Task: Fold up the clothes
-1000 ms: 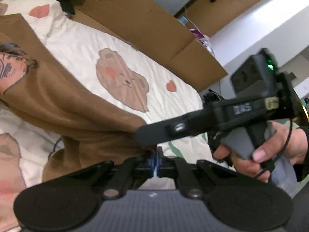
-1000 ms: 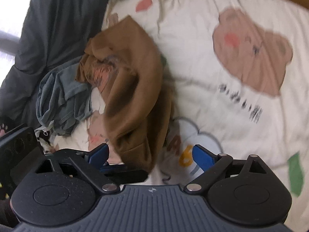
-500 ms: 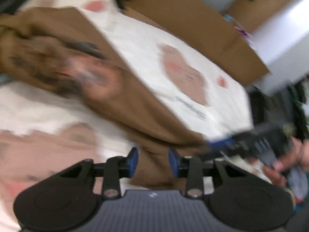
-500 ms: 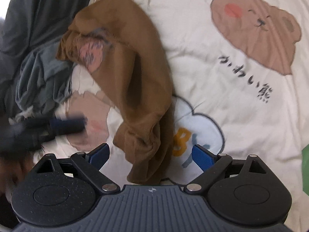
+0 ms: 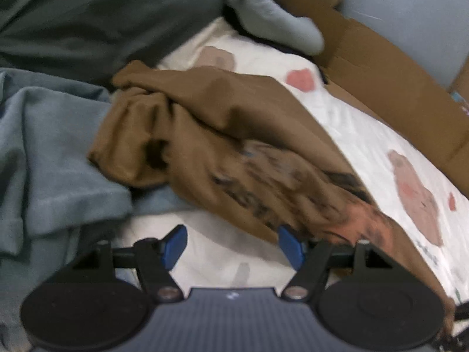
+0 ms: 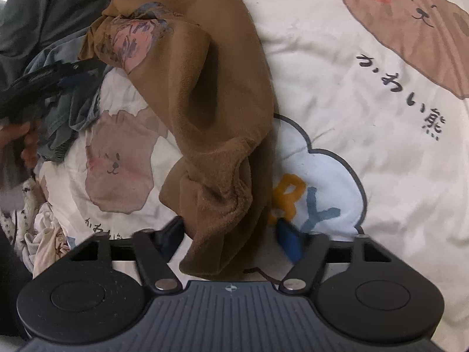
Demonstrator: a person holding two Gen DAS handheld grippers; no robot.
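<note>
A crumpled brown shirt point(image 5: 234, 135) with a pink and black print lies on the bear-print bedsheet point(image 5: 366, 146). My left gripper point(image 5: 233, 246) is open just short of the printed part, with only sheet between its blue pads. In the right wrist view the brown shirt point(image 6: 211, 94) runs from top left down to the bottom centre. Its bunched lower end lies between the fingers of my open right gripper point(image 6: 231, 239). The left gripper point(image 6: 82, 72), held by a hand point(image 6: 26, 140), points at the shirt's printed upper end.
A blue-grey garment point(image 5: 49, 161) is heaped left of the shirt, with dark grey-green cloth point(image 5: 88, 20) behind it. Brown cardboard point(image 5: 395, 82) borders the bed's far side. A pale blue bundle point(image 5: 272, 20) lies at the back. White patterned clothes point(image 6: 38, 234) sit at the lower left.
My left gripper was shut a second ago and has opened wide, swinging over to the shirt's printed end. The right gripper has come down closer over the shirt's lower end.
</note>
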